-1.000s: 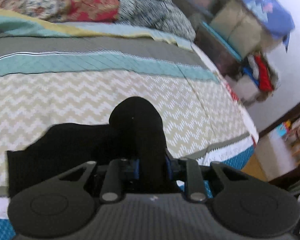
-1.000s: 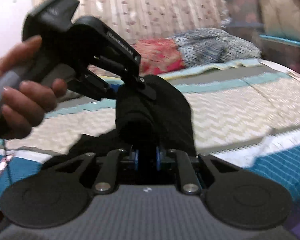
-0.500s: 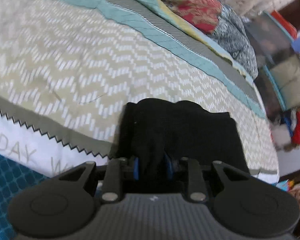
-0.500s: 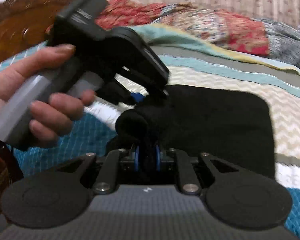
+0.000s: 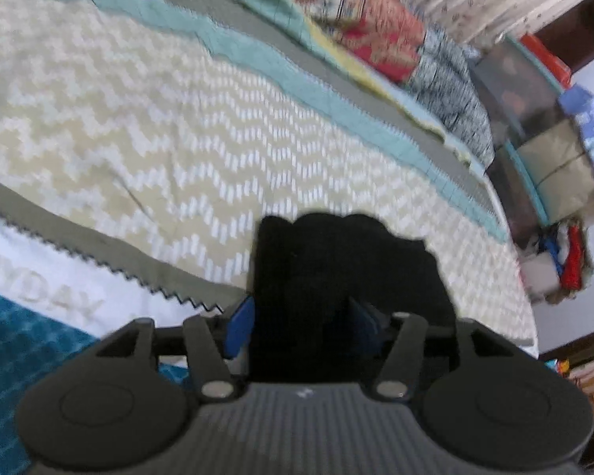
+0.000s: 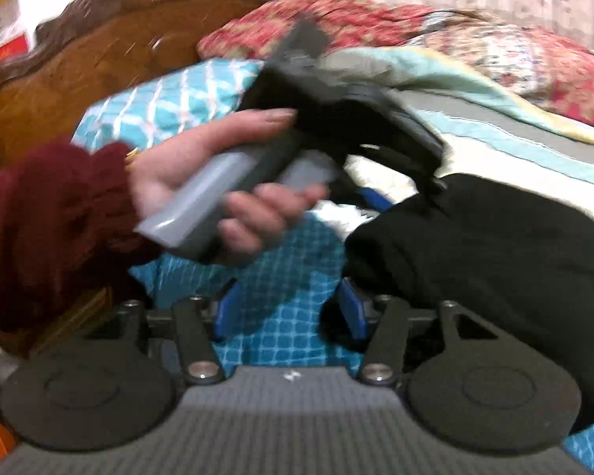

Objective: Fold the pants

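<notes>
Chevron-print cotton in beige, teal and grey covers pretty much everything here: the bedspread [image 5: 146, 126] on the bed fills both views, with a carved wooden headboard [image 6: 99, 75] and a red floral pillow [image 6: 376, 19] up at the far end. The task's thing, the black pants [image 6: 495, 261], sits on that bedspread near the teal edge, bundled into a thick compact rectangle, so by my read the fold is basically done. In the right wrist view the person's left hand [image 6: 225, 198], maroon sleeve and all, grips the handle of the left claw [image 5: 301, 316], whose blue pads stand apart on either side of the black cloth; it looks spread and not pinching, though cloth does sit between the pads. The right claw [image 6: 287, 310] is clearly wide open with nothing in it, just teal bedspread visible through the gap, and the pants lie just beside its right pad. What could go wrong: the near corner of the bundle looks puffy and rounded, so it could spring open. Also, if the left claw pulls away while a fingertip is snagged in a layer, it'd drag the top fold off and undo the stack. Frames are blurry, so I can't tell whether anything is caught.
</notes>
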{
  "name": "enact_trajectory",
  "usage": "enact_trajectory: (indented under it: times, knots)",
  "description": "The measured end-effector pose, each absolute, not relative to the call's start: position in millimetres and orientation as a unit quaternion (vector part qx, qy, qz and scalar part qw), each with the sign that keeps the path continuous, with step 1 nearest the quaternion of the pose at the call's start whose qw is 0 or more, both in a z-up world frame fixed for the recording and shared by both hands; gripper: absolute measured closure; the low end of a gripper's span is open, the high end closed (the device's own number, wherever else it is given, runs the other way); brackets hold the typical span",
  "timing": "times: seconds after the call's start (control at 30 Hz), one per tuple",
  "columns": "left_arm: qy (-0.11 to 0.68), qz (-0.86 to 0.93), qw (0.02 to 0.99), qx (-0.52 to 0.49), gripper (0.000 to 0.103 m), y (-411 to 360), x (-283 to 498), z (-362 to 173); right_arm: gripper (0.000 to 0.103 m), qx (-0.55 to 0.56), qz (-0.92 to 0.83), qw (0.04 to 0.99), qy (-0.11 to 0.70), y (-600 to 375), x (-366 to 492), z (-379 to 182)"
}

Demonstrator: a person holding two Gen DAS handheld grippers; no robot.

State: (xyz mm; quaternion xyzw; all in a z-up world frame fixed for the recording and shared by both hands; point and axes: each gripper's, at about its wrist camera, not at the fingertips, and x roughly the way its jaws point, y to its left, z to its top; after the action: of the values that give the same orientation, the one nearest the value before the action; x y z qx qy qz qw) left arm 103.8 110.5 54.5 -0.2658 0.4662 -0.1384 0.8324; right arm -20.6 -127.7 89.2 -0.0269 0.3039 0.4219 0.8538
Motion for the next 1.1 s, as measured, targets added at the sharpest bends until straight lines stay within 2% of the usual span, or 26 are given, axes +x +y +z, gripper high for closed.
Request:
enact_trajectory:
  times: [0.2,0.33,0.4,0.43,0.47,0.5,0.57,0.73,0.77,0.8,0.87,1.03,1.1]
  knots:
    - [0.423,-0.179,0.847,-0.269,0.056,103,74,89,0.059,0.022,0.398,0.877,0.270,-155,-18,107]
    - [0.417,-0.209,0.852,-0.238,0.063,77,61,88,0.061,0.047,0.354,0.896,0.264,-179,-5,102]
    - [0.439,-0.194,0.852,-0.208,0.069,65,59,76,0.069,0.071,0.329,0.892,0.300,-183,8,85]
    - [0.453,-0.179,0.851,-0.194,0.071,60,58,68,0.071,0.082,0.317,0.880,0.344,-181,19,68]
    - [0.465,-0.164,0.852,-0.179,0.076,56,55,59,0.075,0.086,0.305,0.864,0.391,-177,28,51]
    - [0.475,-0.144,0.853,-0.159,0.086,52,52,51,0.077,0.091,0.298,0.844,0.436,-171,34,32]
    - [0.471,-0.123,0.864,-0.131,0.085,47,45,40,0.077,0.103,0.300,0.844,0.434,-168,29,21]
    - [0.453,-0.105,0.878,-0.112,0.082,40,34,60,0.076,0.101,0.307,0.854,0.407,-174,18,41]
    - [0.450,-0.098,0.881,-0.104,0.076,37,32,65,0.076,0.103,0.304,0.857,0.402,-179,16,43]
    - [0.447,-0.085,0.886,-0.092,0.065,35,27,70,0.075,0.103,0.299,0.861,0.398,-183,11,45]
    - [0.441,-0.055,0.893,-0.066,0.056,29,16,77,0.074,0.106,0.280,0.871,0.390,-194,1,48]
    - [0.427,-0.038,0.902,-0.046,0.054,13,-13,84,0.073,0.130,0.236,0.887,0.375,-222,-15,52]
    - [0.425,-0.039,0.903,-0.038,0.047,6,-22,85,0.071,0.139,0.225,0.891,0.369,-230,-19,52]
